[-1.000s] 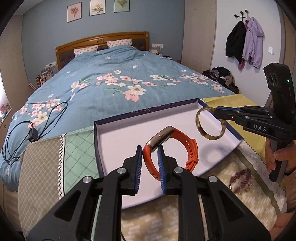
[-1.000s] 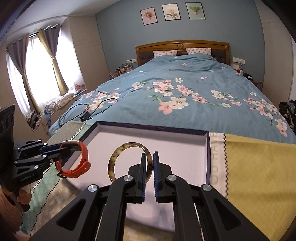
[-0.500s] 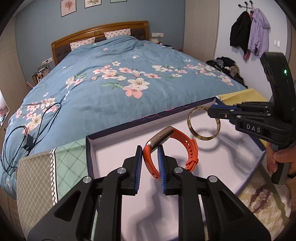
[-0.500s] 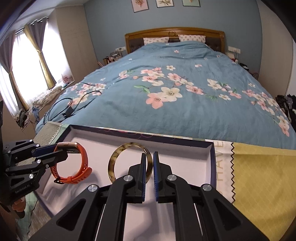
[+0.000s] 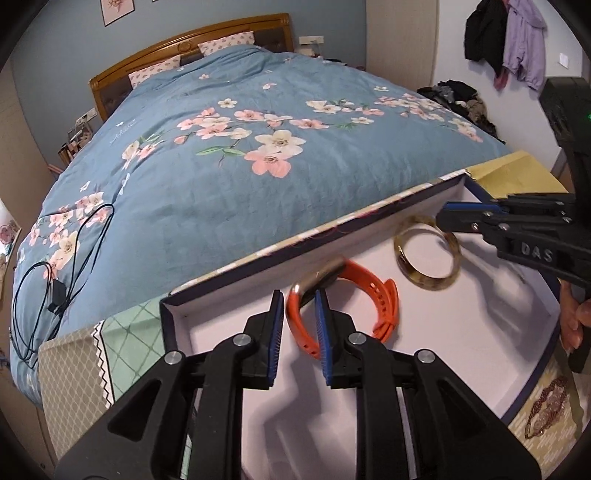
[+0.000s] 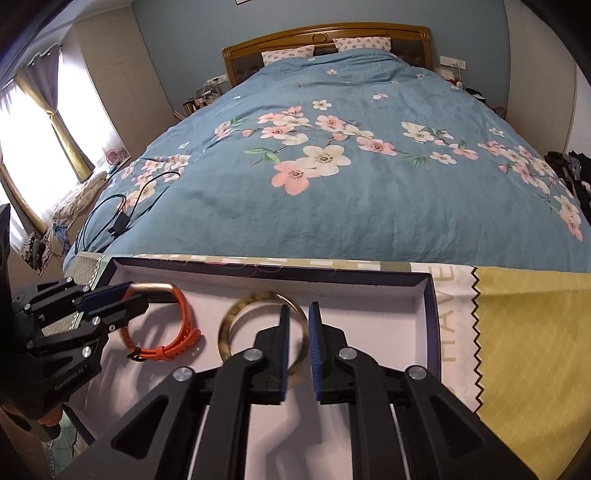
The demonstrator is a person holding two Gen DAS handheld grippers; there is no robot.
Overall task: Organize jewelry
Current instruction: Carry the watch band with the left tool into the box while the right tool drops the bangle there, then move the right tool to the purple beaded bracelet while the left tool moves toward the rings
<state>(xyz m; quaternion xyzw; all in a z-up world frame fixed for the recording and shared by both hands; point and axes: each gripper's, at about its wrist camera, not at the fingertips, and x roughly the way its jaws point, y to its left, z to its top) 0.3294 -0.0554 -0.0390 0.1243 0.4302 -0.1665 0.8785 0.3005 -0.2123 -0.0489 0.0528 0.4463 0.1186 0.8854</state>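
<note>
Lying in the tray (image 6: 428, 306), the bangle (image 6: 231, 321) sits between the right tongs (image 6: 298, 347), just opened and loose around it; the orange band (image 5: 384, 306) is clamped by the left tongs (image 5: 299, 332).

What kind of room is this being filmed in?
A bedroom, it seems: a large bed with a flowered blue cover and wooden headboard fills the view, and jackets hang on a wall hook.
</note>
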